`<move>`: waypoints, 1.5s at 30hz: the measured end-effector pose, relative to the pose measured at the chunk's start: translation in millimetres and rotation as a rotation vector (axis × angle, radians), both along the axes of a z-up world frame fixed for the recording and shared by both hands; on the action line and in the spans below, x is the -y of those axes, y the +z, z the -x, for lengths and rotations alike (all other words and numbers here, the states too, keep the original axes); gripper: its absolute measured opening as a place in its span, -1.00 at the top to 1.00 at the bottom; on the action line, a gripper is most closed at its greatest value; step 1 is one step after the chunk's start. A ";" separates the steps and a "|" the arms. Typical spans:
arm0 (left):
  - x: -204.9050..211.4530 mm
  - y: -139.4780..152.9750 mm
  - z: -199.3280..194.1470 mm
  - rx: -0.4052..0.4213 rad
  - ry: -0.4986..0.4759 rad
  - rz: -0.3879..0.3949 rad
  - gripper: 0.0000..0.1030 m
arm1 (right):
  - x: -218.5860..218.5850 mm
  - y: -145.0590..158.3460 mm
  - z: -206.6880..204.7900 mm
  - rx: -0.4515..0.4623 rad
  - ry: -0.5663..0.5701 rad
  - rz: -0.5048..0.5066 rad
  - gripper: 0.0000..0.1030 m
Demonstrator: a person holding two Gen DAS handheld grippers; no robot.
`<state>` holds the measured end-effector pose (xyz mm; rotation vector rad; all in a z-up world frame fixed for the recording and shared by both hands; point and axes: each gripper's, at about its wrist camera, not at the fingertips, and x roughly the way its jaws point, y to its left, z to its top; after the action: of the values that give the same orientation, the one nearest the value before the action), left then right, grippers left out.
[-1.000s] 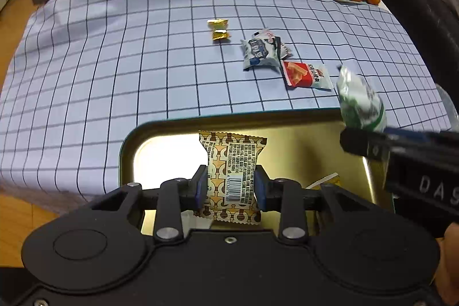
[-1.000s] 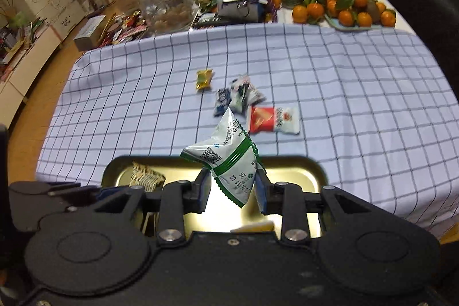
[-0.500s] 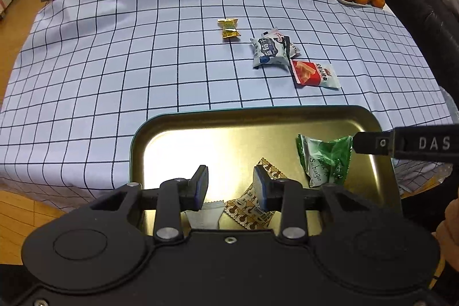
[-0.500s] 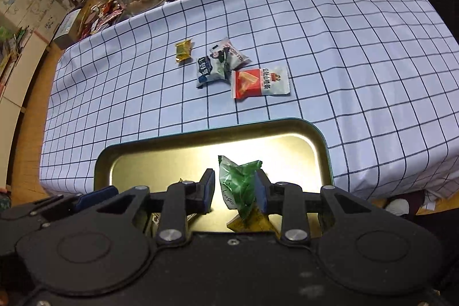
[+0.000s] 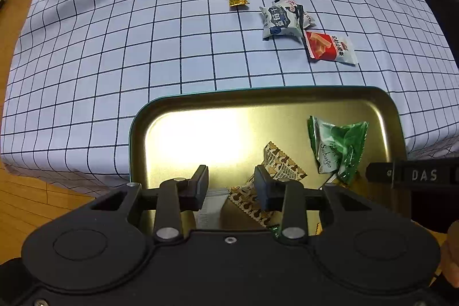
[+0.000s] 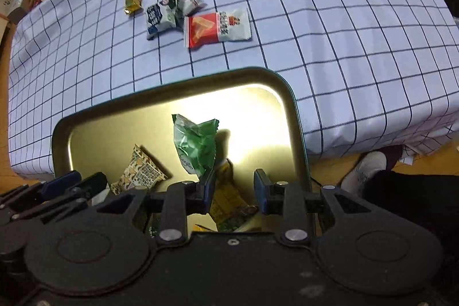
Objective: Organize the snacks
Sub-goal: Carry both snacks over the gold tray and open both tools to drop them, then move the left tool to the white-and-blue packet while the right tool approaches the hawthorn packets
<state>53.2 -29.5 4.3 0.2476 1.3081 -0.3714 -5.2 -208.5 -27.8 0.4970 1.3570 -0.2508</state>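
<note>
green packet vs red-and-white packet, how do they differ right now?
Place: the green packet lies inside the gold tray; the red-and-white packet lies out on the checked cloth, beyond the tray's far rim.
Pose: the green packet is crumpled and puffed up; the red-and-white packet lies flat.
Colour: green with white print against red with a white end.
Shared: both are small sealed snack packets, and neither is gripped.

Green packet (image 5: 338,145), brown packet (image 5: 282,164) inside gold tray (image 5: 258,96).
</note>
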 end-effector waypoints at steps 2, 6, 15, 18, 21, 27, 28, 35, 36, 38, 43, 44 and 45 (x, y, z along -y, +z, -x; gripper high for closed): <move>3.8 5.0 -6.8 -0.016 0.007 -0.015 0.11 | 5.2 -2.1 -4.9 -0.045 0.001 -0.038 0.36; 12.8 12.5 -23.0 -0.021 0.000 -0.038 0.11 | 15.6 5.9 -15.8 -0.081 -0.018 -0.081 0.36; 34.6 28.3 -76.9 0.003 -0.002 -0.010 0.11 | 37.4 22.7 -61.5 -0.082 -0.041 -0.095 0.36; 40.4 30.4 -97.8 0.016 0.014 0.008 0.11 | 44.6 26.6 -80.1 -0.065 -0.063 -0.060 0.36; 45.2 29.9 -120.7 0.021 0.042 0.034 0.11 | 53.6 30.0 -101.3 -0.060 -0.089 -0.059 0.35; 55.4 22.0 -154.5 0.026 0.087 0.076 0.12 | 69.8 36.3 -144.9 -0.048 -0.142 -0.061 0.35; 57.3 19.4 -157.6 0.023 0.086 0.088 0.12 | 72.1 36.4 -150.3 -0.045 -0.152 -0.055 0.35; 79.6 -2.7 -164.4 -0.026 0.040 0.120 0.14 | 88.9 17.9 -163.2 -0.078 -0.198 -0.064 0.35; 84.6 -4.3 -163.4 -0.030 0.024 0.126 0.14 | 91.1 14.9 -163.3 -0.088 -0.203 -0.065 0.35; 94.6 -6.0 -160.8 -0.027 -0.008 0.136 0.14 | 95.3 9.9 -161.0 -0.101 -0.226 -0.068 0.35; 117.2 -9.3 -158.2 0.022 -0.062 0.108 0.14 | 101.9 7.9 -157.9 -0.102 -0.251 -0.085 0.35; 120.1 -12.2 -159.4 0.023 -0.060 0.100 0.14 | 101.9 8.4 -158.0 -0.099 -0.250 -0.087 0.35; 122.6 -15.5 -160.9 0.017 -0.054 0.092 0.14 | 101.5 9.4 -158.0 -0.095 -0.247 -0.087 0.35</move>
<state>214.1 -152.0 -11.2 0.2084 1.2658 -0.4728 152.8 -310.0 -18.4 0.7355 1.4028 -0.4231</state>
